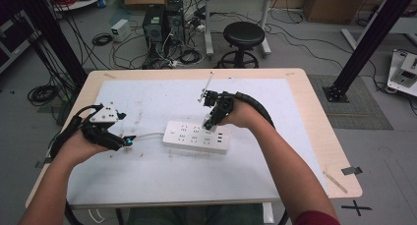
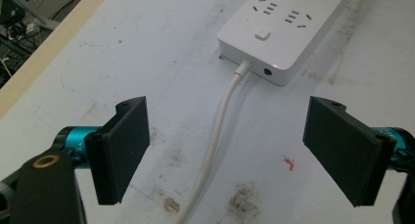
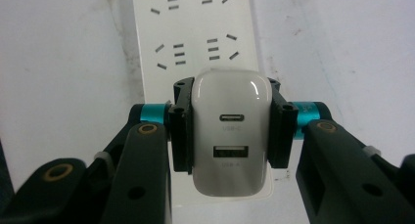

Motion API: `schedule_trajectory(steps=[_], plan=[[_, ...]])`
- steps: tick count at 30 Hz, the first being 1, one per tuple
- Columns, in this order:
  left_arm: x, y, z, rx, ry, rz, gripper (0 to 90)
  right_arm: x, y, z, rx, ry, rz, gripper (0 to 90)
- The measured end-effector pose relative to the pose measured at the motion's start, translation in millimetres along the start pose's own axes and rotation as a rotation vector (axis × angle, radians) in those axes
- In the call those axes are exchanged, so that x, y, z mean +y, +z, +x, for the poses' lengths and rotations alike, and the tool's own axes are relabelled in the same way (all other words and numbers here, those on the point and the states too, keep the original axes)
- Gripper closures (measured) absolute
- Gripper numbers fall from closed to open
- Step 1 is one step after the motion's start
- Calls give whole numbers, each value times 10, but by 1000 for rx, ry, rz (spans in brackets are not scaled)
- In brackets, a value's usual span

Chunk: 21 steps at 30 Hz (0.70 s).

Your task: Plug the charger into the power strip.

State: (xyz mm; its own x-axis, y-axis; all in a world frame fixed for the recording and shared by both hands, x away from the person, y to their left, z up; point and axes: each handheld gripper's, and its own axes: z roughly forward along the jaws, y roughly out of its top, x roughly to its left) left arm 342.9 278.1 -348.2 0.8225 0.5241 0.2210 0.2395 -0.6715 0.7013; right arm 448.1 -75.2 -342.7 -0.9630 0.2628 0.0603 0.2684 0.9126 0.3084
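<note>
A white power strip (image 1: 196, 136) lies on the white mat, its cable (image 2: 218, 121) running off its left end. My right gripper (image 1: 210, 121) is shut on a white USB charger (image 3: 230, 131), holding it just over the strip (image 3: 195, 33) near its right half; whether the charger's prongs touch a socket is hidden. My left gripper (image 1: 127, 140) stands open just left of the strip's end, its two pads either side of the cable, with the strip's switch (image 2: 263, 34) ahead of it.
The mat (image 1: 147, 171) covers most of a wooden table (image 1: 319, 131). Beyond the table's far edge stand a black stool (image 1: 243, 38), computer cases and tangled cables on the floor. A black frame post (image 1: 364, 43) rises at the right.
</note>
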Motion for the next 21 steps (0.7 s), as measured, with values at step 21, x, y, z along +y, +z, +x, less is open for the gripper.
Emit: schedule_trajectory(steps=[21], plan=[[-40, 22, -10, 2, 3, 6, 175, 150, 161, 58, -36, -110, 136, 634]])
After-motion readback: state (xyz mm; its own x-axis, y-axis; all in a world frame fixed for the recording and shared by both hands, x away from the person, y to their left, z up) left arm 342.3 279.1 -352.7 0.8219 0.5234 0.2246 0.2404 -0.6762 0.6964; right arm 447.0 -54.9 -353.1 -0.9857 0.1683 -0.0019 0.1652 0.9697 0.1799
